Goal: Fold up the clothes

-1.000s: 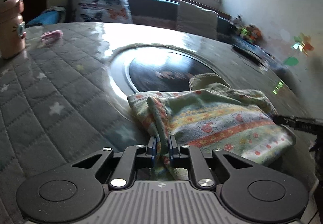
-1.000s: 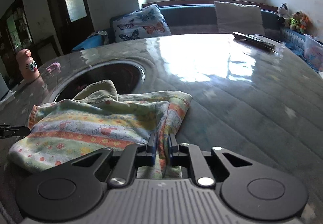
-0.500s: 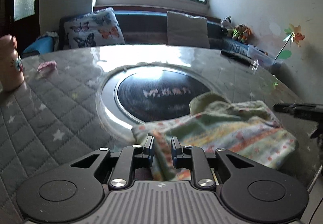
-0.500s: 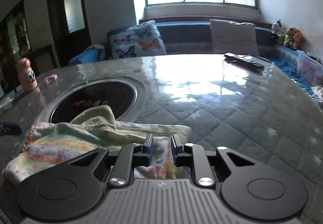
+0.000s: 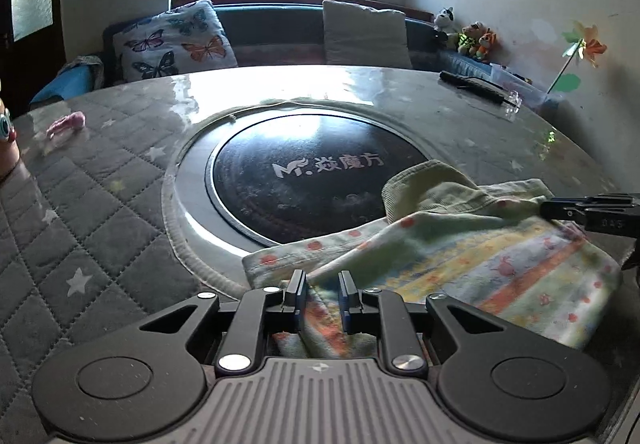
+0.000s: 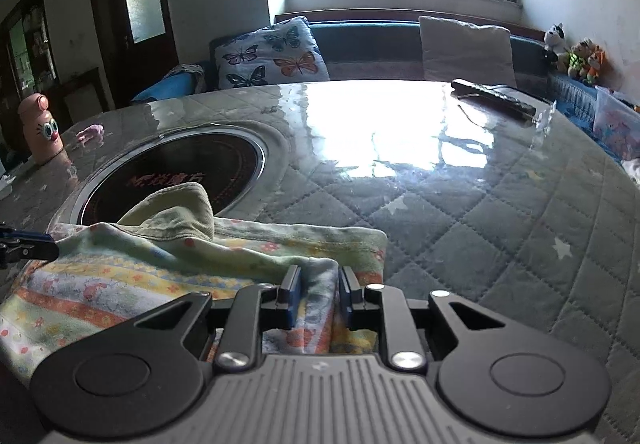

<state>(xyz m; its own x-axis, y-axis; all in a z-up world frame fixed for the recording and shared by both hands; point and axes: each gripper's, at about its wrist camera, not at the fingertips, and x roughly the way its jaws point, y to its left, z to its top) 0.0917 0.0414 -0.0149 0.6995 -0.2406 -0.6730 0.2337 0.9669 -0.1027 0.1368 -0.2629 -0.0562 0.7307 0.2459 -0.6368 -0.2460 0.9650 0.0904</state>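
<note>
My left gripper (image 5: 322, 294) has its jaws slightly parted, striped garment (image 5: 460, 256) bunched loosely between them. My right gripper (image 6: 319, 294) looks likewise; firm grip unclear.

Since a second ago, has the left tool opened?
Yes. The left tool has opened: it pinched the patterned cloth tightly before; now there is a gap around the fabric, which lies by the black hotplate.

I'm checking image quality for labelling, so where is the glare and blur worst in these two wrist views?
Right wrist view: window glare blows out the far table top; the cloth is slightly soft. Left wrist view: milder glare on the table, the cloth blurred near the edge. Both views bend straight lines, fisheye style.
</note>
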